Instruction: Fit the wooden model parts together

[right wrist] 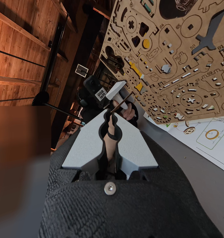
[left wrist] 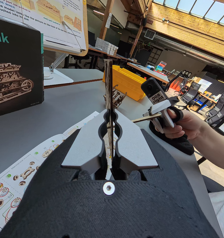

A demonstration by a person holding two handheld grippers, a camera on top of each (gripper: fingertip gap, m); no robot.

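Note:
My left gripper is shut on a wooden part sheet, held upright and seen edge-on above the table. In the right wrist view the sheet faces me, with several cut-outs empty. My right gripper is shut on a thin wooden stick. The stick points at the sheet's face close to my left gripper's fingers. I cannot tell whether it touches. The right gripper shows at the right, held by a hand. A partly built wooden model stands behind the sheet.
A dark model box stands at the left. A yellow bin sits behind the model. An open instruction booklet lies on the grey table under my left gripper. A white instruction board on a stand is at the back.

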